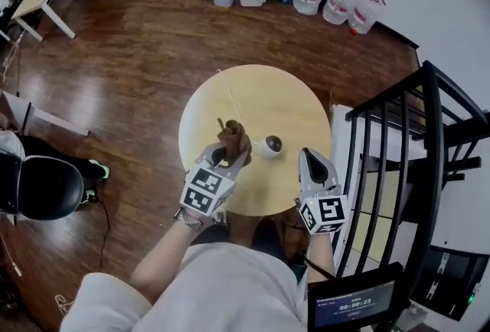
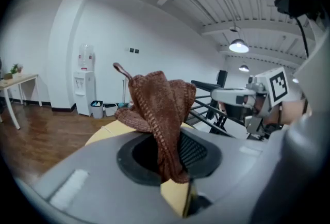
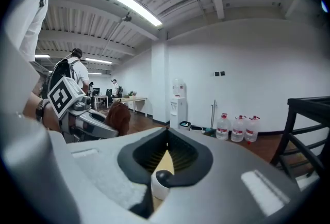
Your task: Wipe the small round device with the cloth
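Your left gripper (image 2: 170,158) has its jaws clamped on the brown knitted cloth (image 2: 161,107). The fabric is pinched low between the pads and bunches up in a loose wad above them, with one thin end sticking up at the top. From the head view, that gripper (image 1: 227,154) hangs over the near left part of the round yellow table (image 1: 260,93), with the cloth (image 1: 233,138) pointing toward the table's middle. Your right gripper (image 3: 166,153) has its jaws pressed fully together with nothing gripped between them. Through the slit under the pads you can see a sliver of the table (image 3: 165,162) and the small round device (image 3: 161,182), white-bodied with a dark rounded top. In the head view the device (image 1: 270,145) stands on the table near its middle, a little toward your side. It sits between your two grippers, just beside the cloth on its left and apart from the tip of your right gripper (image 1: 308,157), which is over the table's near right edge. Neither gripper touches it. In the left gripper view the table (image 2: 100,134) shows just behind the cloth. Beyond the table lies a dark wood floor (image 1: 130,70), with three large water bottles (image 1: 337,1) against the far wall. A black metal railing (image 1: 398,139) stands close to the table's right edge, and a white water dispenser (image 3: 178,104) stands by the wall.
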Available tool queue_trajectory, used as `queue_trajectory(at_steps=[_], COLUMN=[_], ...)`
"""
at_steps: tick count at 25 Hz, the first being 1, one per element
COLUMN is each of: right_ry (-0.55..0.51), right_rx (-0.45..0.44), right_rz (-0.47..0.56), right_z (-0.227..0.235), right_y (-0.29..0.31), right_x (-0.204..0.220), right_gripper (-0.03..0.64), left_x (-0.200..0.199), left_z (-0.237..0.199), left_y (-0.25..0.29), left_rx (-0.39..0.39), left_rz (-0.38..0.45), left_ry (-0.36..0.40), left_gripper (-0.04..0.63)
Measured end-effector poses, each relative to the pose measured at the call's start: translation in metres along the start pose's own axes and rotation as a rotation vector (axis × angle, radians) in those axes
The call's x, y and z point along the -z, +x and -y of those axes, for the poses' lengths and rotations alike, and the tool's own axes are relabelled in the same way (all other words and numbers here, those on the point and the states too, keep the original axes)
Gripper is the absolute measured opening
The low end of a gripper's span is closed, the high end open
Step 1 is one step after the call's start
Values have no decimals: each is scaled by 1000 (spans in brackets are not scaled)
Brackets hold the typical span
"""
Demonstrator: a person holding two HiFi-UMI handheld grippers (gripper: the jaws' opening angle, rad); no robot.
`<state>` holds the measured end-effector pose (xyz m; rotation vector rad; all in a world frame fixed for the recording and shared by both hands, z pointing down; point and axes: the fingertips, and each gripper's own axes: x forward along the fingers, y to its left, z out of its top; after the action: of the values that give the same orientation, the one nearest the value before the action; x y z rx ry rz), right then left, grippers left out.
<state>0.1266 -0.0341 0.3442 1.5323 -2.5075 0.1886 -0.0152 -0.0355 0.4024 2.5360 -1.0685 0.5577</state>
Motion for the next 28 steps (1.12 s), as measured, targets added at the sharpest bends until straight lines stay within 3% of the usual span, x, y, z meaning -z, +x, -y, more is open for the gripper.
queue_trajectory(at_steps=[9, 13, 23, 28], right_ry=[-24, -34, -17, -31], right_rx=[120, 151, 140, 103], right_rz=[62, 77, 162, 193], right_z=[-29, -35, -40, -55], right_y=[-38, -55, -93, -128], right_x=[-36, -44, -66, -75], right_gripper=[3, 3, 3, 3], left_x=[-13, -18, -43, -43], left_z=[3, 13, 42, 71], left_y=[-51, -63, -92, -116], left_rx=[22, 43, 13, -19], left_rz=[56, 75, 166, 190], left_ry=[100, 109, 212, 222], left_gripper=[87, 87, 87, 87])
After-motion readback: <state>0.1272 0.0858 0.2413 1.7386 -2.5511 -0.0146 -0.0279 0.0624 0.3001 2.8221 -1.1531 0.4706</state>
